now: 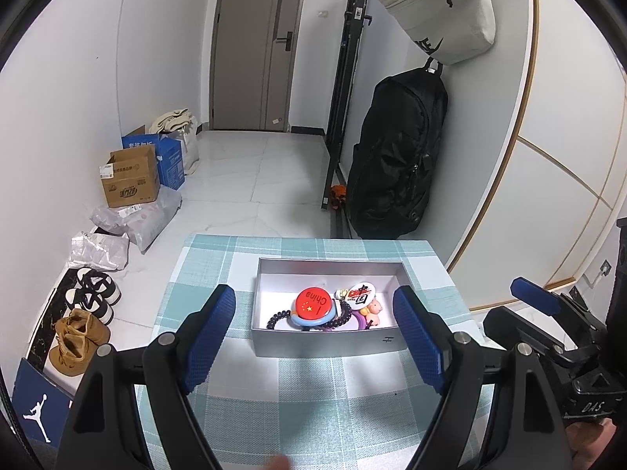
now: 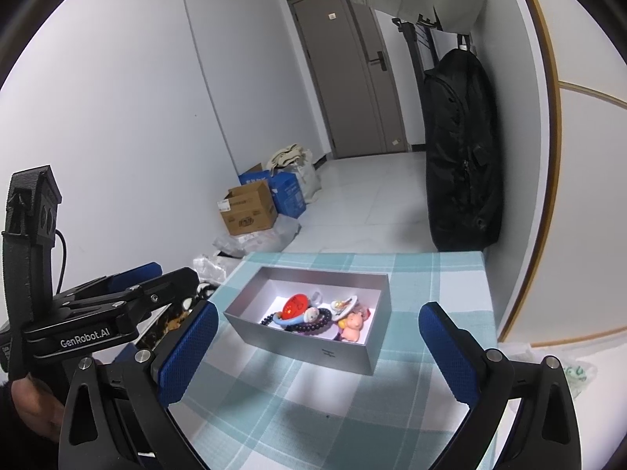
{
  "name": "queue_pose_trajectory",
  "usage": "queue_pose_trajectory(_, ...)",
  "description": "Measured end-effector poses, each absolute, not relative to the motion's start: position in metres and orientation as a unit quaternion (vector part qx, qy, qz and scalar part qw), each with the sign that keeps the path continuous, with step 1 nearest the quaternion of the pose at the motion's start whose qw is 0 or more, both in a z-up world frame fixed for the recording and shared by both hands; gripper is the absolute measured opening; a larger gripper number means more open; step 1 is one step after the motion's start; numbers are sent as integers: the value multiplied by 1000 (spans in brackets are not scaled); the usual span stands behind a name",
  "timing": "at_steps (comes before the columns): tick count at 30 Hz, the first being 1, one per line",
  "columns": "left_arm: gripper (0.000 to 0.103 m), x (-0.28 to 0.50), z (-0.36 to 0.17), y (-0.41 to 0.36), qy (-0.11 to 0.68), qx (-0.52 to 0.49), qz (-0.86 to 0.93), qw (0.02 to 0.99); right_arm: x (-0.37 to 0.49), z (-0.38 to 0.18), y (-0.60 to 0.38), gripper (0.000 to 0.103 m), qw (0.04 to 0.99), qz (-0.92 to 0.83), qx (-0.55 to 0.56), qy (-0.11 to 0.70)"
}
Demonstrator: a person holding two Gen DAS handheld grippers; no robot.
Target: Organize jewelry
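Observation:
A silver open box stands on the teal checked tablecloth. In it lie a red "China" badge, a dark bead bracelet, a white round badge, a pink pig charm and a light blue ring. My left gripper is open and empty, above the table just in front of the box. My right gripper is open and empty, near the box's front right corner.
The table ends just behind the box. On the floor at left lie cardboard boxes, plastic bags and shoes. A black bag hangs on the right wall under a white bag. A door is at the far end.

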State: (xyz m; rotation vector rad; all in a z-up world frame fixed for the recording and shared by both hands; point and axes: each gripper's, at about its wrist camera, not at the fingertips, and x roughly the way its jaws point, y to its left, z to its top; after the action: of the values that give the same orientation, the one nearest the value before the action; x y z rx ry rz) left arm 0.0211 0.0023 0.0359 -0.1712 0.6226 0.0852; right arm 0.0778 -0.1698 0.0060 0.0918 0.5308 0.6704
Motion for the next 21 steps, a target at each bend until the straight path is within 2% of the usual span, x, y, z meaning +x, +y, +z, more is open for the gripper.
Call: queue_pose_trajectory(21,79,20,35,4,312,-85,39,945,79,5,-171,103,909,323,44,261)
